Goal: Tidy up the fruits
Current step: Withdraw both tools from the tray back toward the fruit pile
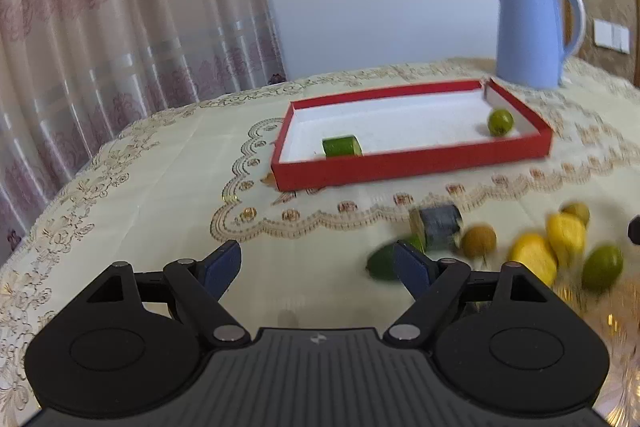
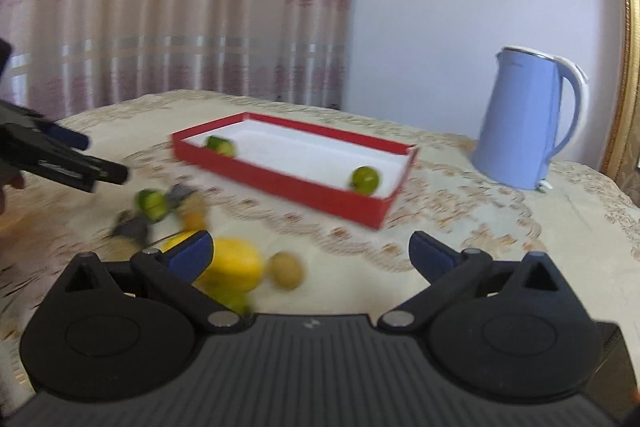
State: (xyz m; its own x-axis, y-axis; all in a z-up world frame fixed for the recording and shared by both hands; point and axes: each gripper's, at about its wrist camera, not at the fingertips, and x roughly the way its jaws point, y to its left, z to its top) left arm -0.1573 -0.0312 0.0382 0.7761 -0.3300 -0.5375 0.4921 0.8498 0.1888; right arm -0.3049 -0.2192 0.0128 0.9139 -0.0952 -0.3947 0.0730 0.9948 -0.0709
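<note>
**Both tools open above the loose fruit**

While both tools hang over the cloth-covered desk (image 1: 152,187) with nothing between their pads, most of the fruit lies outside the box. Behind the desk hangs a pink patterned curtain (image 2: 160,27), and a pale blue kettle (image 1: 528,31) stands near the far right corner of the desk, just beyond the box.

That red box (image 1: 408,163), white inside, sits toward the far middle of the desk. It holds two pieces: a green cut piece (image 1: 342,146) against its near wall at the left end, and a small round green fruit (image 1: 500,122) near its right end.

Near the front edge lies the loose cluster. In the left wrist view it sits to the right: two yellow fruits (image 1: 536,261) side by side, a green fruit (image 1: 602,267) at their right, a brownish round fruit (image 1: 478,241) at their left, and a grey-blue roll (image 1: 440,231) just beside it. One more green fruit (image 1: 382,263) is partly hidden behind the right finger.

The left tool (image 1: 318,263) has its jaws well apart and grips nothing. The right tool (image 2: 310,253) is spread fully wide, also holding nothing; a yellow fruit (image 2: 236,267) and a small olive-brown fruit (image 2: 286,269) lie on the cloth beside its left finger. Much of the near fruit is blurred.
</note>
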